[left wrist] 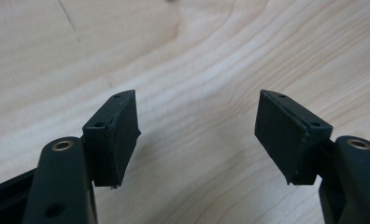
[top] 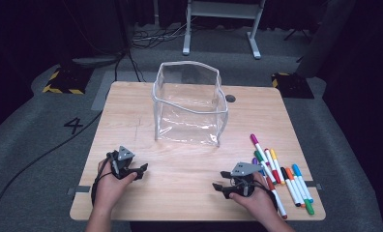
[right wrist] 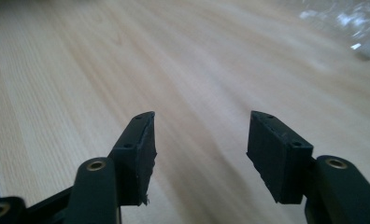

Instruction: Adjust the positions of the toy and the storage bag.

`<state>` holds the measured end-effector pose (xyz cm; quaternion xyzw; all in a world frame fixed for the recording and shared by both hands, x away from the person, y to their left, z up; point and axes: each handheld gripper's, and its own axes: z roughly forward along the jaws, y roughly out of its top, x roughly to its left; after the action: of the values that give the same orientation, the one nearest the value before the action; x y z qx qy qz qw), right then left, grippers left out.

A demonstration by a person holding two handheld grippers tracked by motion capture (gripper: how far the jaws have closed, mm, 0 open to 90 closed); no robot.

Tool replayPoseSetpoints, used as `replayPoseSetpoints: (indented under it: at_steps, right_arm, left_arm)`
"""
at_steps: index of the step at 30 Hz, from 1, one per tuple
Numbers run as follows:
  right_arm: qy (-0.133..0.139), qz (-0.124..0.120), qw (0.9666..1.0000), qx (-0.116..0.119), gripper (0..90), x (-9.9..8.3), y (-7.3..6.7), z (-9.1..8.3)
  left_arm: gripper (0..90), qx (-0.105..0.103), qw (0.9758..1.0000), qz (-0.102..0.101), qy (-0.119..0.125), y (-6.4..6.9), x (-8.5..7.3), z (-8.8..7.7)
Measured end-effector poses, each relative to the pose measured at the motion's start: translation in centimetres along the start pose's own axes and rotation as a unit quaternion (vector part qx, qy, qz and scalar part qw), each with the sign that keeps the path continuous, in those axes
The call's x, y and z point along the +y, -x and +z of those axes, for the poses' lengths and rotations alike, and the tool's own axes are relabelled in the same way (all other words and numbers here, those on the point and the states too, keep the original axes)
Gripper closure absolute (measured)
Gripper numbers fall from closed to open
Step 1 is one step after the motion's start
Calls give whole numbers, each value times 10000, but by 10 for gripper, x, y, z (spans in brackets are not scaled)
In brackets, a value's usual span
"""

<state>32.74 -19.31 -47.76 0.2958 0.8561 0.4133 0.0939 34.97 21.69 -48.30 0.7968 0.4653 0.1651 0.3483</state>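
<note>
A clear plastic pouch (top: 190, 102) stands open-topped at the middle back of the wooden table (top: 180, 159). Several coloured markers (top: 279, 171) lie in a loose row at the front right. My left gripper (top: 142, 170) rests near the front left, held by a hand, its jaws apart with nothing between them; in the left gripper view the gripper (left wrist: 197, 128) stands over bare wood. My right gripper (top: 220, 180) sits at the front right, just left of the markers, jaws apart and empty; in the right gripper view the gripper (right wrist: 199, 149) points across the tabletop, with a blurred corner of the pouch (right wrist: 351, 21) at the top right.
A small dark hole (top: 230, 98) marks the table behind the pouch. Beyond the table are grey carpet, a black cable (top: 49, 150), yellow-black floor blocks (top: 66, 79) and a white stand's legs (top: 221, 29). Bare wood stretches between the two grippers.
</note>
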Motion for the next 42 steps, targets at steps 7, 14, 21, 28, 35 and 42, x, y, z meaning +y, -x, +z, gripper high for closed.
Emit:
replayPoseSetpoints:
  at_steps: [7, 14, 21, 28, 35, 42]
  right_arm:
    - [-44, 19, 9998, -188, 388, 40, 30, -27]
    - [189, 228, 9990, -325, 442, 77, 64, -34]
    - [194, 163, 9981, -566, 506, 98, 94, -29]
    - [152, 52, 9983, -554, 591, 109, 105, -13]
    - [176, -161, 9991, -348, 875, 119, 105, -4]
    - [97, -270, 9994, -201, 878, 110, 86, -20]
  left_arm:
    - [273, 11, 9996, 179, 217, -4, 36, -10]
    - [290, -175, 9987, 312, 360, -14, 73, -8]
    - [388, -196, 9983, 406, 380, -28, 99, 6]
    - [591, -543, 9969, 248, 520, -37, 113, 22]
    - [875, -733, 9963, 274, 350, -27, 117, 21]
    - [875, -862, 9947, 510, 236, -12, 105, 5]
